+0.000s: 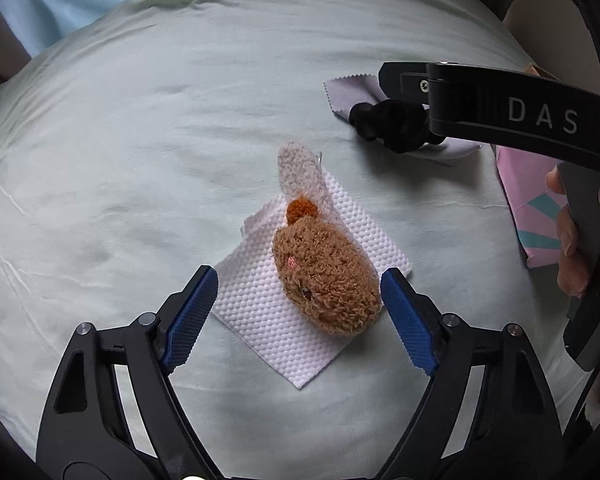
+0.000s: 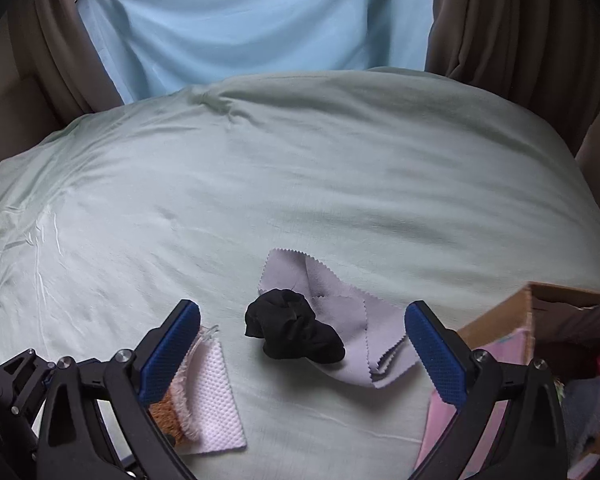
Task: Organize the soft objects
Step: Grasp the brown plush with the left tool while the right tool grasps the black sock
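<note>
A brown plush toy (image 1: pixel 325 273) with an orange pompom lies on a white textured cloth (image 1: pixel 272 312) on the pale green bedding (image 1: pixel 120 180). My left gripper (image 1: pixel 299 322) is open, its blue pads on either side of the plush, not touching. A balled black sock (image 2: pixel 294 330) lies on a folded lilac cloth (image 2: pixel 340 304). My right gripper (image 2: pixel 302 354) is open just above and around the sock. The right gripper shows in the left wrist view (image 1: pixel 480 100) over the sock (image 1: pixel 392 124). The plush and white cloth (image 2: pixel 216 404) show at lower left in the right wrist view.
A pink cardboard box (image 2: pixel 540 344) holding soft items stands at the right edge of the bed; it also shows in the left wrist view (image 1: pixel 532 208). Light blue cloth (image 2: pixel 260 20) and brown curtains (image 2: pixel 500 20) hang behind the bed.
</note>
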`<state>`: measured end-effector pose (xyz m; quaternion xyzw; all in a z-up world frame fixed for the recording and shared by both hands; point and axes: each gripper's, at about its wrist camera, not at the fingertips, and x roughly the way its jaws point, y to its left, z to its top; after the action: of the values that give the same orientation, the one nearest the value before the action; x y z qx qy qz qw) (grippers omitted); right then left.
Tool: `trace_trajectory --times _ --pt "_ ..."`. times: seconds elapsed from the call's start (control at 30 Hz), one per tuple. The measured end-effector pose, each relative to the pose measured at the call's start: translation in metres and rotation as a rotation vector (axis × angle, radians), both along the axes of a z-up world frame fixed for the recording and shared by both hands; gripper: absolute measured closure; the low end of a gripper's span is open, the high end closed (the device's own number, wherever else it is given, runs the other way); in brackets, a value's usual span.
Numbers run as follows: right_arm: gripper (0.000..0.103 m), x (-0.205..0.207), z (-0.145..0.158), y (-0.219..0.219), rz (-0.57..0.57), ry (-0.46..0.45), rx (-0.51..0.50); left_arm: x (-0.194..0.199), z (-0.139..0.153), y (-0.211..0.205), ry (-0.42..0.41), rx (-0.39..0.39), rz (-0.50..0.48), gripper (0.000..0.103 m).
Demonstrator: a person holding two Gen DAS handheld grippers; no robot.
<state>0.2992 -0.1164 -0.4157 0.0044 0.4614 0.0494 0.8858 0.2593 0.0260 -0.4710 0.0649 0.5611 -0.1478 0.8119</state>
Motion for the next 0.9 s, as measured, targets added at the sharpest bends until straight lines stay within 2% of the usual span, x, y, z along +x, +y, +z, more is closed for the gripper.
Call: trace_trajectory --times 0.07,0.2,0.27,0.4,0.53,0.7,0.9 --pt "0.008 0.004 -0.011 0.001 0.012 0.011 -0.003 0.0 -0.011 -0.003 0.007 0.01 0.003 0.029" --pt "0.021 0.01 -0.03 0.003 0.037 0.041 -0.013 -0.001 -0.02 -0.011 0.009 -0.002 -0.007 0.031" --pt "0.033 0.012 -0.037 0.004 0.047 0.049 -0.025 -0.001 -0.022 -0.017 0.004 0.007 -0.024 0.034" --pt "0.049 0.015 -0.043 0.006 0.07 0.061 -0.026 0.004 -0.023 -0.026 0.011 0.001 -0.033 0.05" --pt "0.068 0.015 -0.047 0.012 0.102 0.077 -0.028 0.014 -0.024 -0.026 0.022 -0.017 -0.02 0.055" --pt "0.077 0.014 -0.048 0.015 0.113 0.072 -0.021 0.017 -0.021 -0.022 0.022 -0.037 -0.012 0.063" --pt "0.084 0.01 -0.043 0.016 0.119 0.061 -0.02 0.012 -0.015 -0.019 0.016 -0.042 -0.007 0.065"
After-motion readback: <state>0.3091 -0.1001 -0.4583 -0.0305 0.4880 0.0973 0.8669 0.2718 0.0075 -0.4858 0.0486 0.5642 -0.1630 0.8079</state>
